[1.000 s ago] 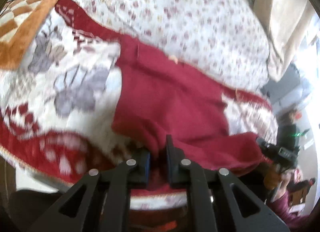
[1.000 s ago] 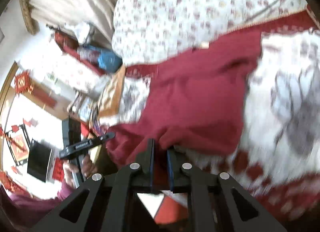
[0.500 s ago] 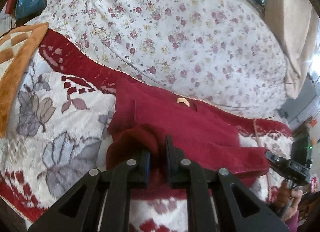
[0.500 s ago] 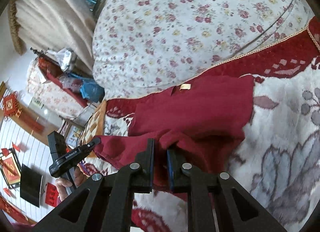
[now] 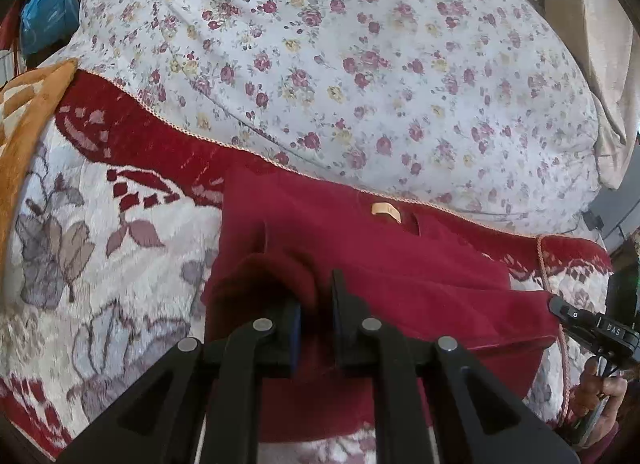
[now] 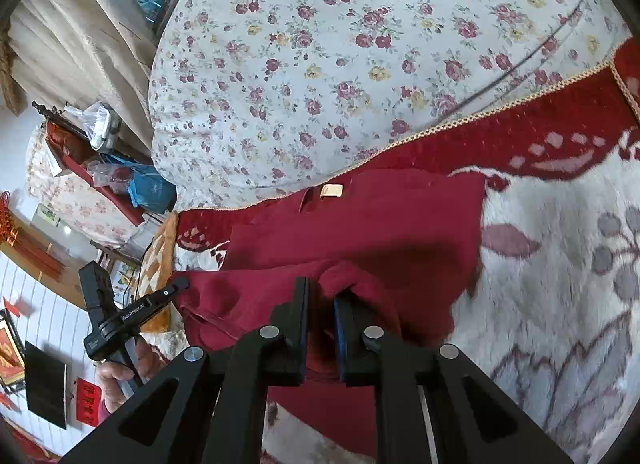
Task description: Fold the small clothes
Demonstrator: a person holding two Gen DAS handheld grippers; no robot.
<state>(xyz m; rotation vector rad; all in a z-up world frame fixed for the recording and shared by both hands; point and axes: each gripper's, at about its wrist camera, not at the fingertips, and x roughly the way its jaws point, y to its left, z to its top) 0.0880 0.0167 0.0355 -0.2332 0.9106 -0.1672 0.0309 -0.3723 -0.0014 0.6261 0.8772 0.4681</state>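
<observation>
Crimson garment [image 5: 360,260] now lies doubled on the patterned blanket [image 5: 100,264], its lifted edge carried forward; left gripper [image 5: 314,318] and right gripper [image 6: 320,314] each remain clenched on cloth, fold nearly set.

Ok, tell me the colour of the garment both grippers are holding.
Dark red garment, clearest in the right wrist view.
</observation>
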